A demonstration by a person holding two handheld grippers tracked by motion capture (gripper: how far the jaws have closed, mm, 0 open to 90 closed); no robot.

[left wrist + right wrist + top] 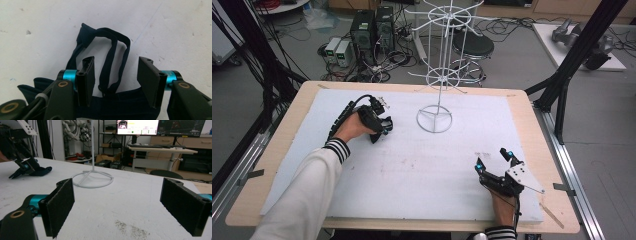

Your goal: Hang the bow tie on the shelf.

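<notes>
The left gripper (116, 75) is lowered over a dark navy cloth item with thin straps (110, 65) on the white foam board (412, 165); its jaws stand apart, the looped straps lying between the two pads without either pad pressing on them. In the left gripper view the straps arch toward twelve o'clock from the jaws, while the wider band of the same cloth runs across at six o'clock beneath them. In the high view this gripper (379, 131) sits at about ten o'clock from the board's middle, the person's left hand (353, 127) wrapped around it and a striped cuff behind it. Toward three o'clock of it, just beside, stands the round base of a white wire rack (434, 119), its stem rising to spoked rings. Well apart, at about four o'clock on the board, the right gripper (494, 159) rests low with its jaws wide apart and nothing between them; its own view looks across the bare board toward the rack's base (93, 180).
</notes>
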